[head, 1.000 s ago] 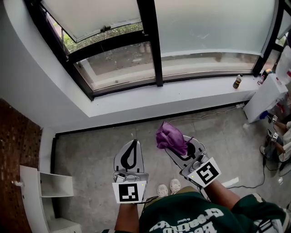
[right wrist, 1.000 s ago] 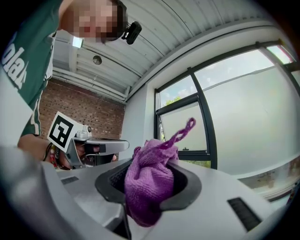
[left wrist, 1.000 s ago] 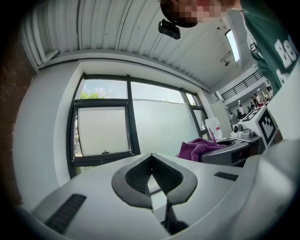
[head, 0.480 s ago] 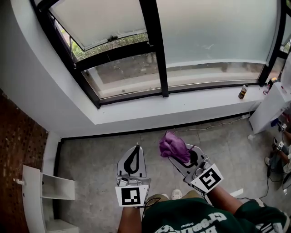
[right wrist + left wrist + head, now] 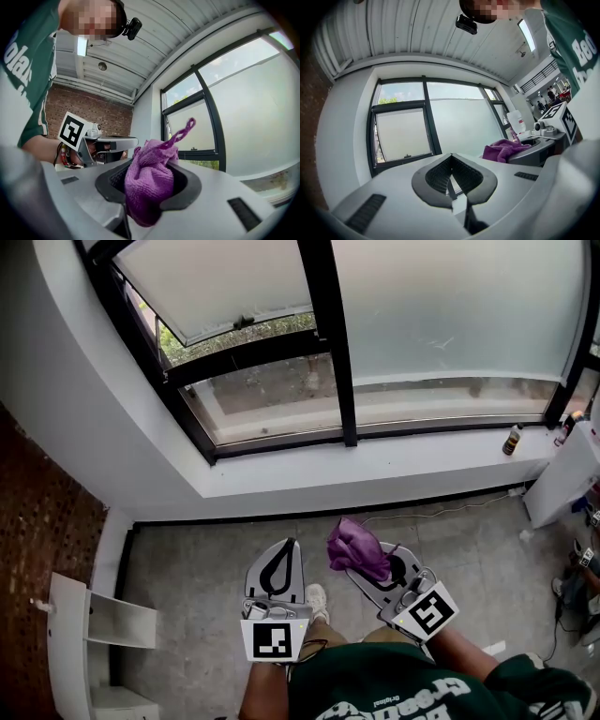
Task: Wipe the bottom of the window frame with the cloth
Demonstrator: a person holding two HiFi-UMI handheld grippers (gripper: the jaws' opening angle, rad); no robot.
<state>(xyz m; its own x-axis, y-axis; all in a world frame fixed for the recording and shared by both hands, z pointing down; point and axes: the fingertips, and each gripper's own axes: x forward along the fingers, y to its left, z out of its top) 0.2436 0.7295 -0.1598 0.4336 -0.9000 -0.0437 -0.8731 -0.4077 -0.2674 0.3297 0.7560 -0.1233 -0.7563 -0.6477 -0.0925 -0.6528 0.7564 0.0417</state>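
Since a moment before, the window frame (image 5: pixel 422 431) had slid lower in the head view. My left gripper (image 5: pixel 287 546) and right gripper (image 5: pixel 367 563) hung over the floor (image 5: pixel 187 568), short of the sill (image 5: pixel 375 470). Left gripper view: my jaws were pressed together on nothing. Right gripper view: my jaws pinched the bunched purple cloth (image 5: pixel 149 185), its loop sticking up, well apart from the frame.
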